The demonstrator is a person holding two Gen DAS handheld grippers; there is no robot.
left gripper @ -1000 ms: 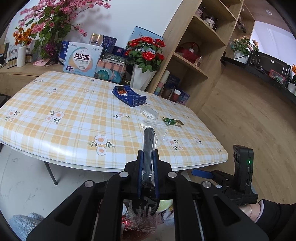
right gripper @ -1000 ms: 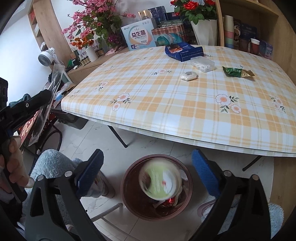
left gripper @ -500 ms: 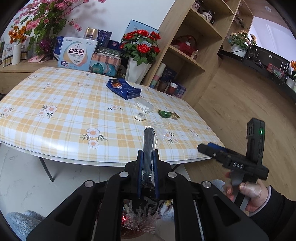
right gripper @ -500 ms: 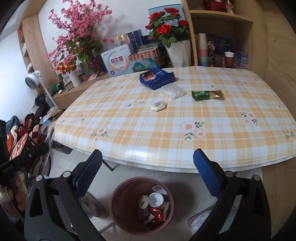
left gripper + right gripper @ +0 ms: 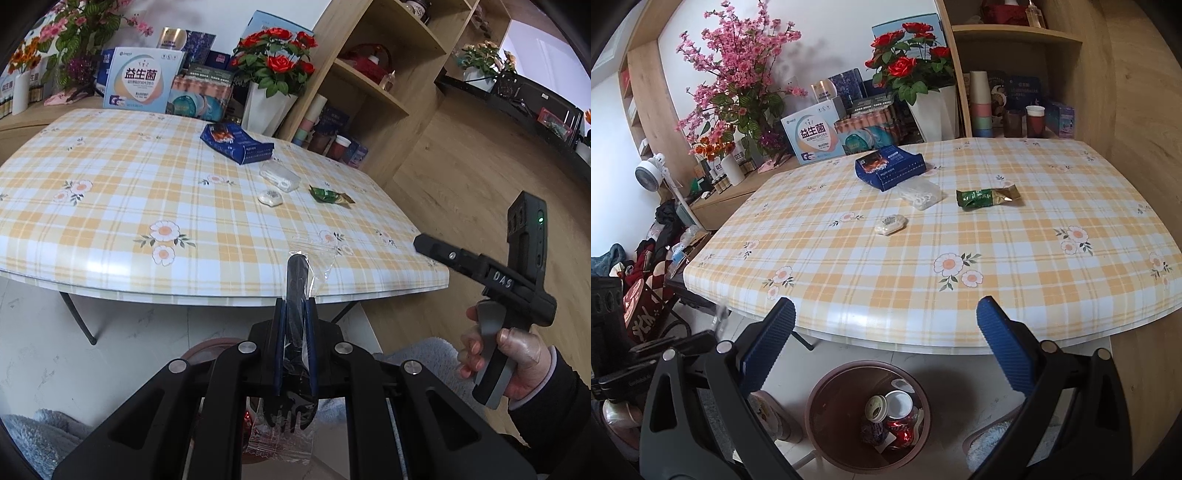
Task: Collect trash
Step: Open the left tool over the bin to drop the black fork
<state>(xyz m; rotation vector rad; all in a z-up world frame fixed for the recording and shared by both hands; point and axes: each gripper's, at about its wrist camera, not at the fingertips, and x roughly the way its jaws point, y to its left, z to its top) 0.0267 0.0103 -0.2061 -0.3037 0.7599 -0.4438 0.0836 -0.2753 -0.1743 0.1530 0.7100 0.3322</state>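
Note:
My left gripper point(image 5: 295, 306) is shut on a black plastic fork point(image 5: 297, 273) in a clear wrapper point(image 5: 321, 254). The fork's tines hang below the jaws, over the brown trash bin point(image 5: 207, 349). My right gripper point(image 5: 886, 306) stands open and empty in front of the table edge, above the bin point(image 5: 868, 365), which holds cans and cups. On the checked table point(image 5: 1034, 295) lie a green wrapper point(image 5: 988, 197), a clear plastic pack point(image 5: 919, 194), a small white packet point(image 5: 890, 224) and a blue box point(image 5: 890, 166).
A white pot of red roses point(image 5: 934, 110), boxes and a pink blossom plant point(image 5: 738, 92) stand behind the table. Wooden shelves point(image 5: 369, 74) with cups rise at the right. A hand point(image 5: 517, 350) grips the right gripper's handle. Clothes and a fan point(image 5: 650, 173) crowd the left floor.
The right gripper rose from low over the bin and tilted up toward the table, staying open. The left gripper sank slightly toward the bin with the fork still held.

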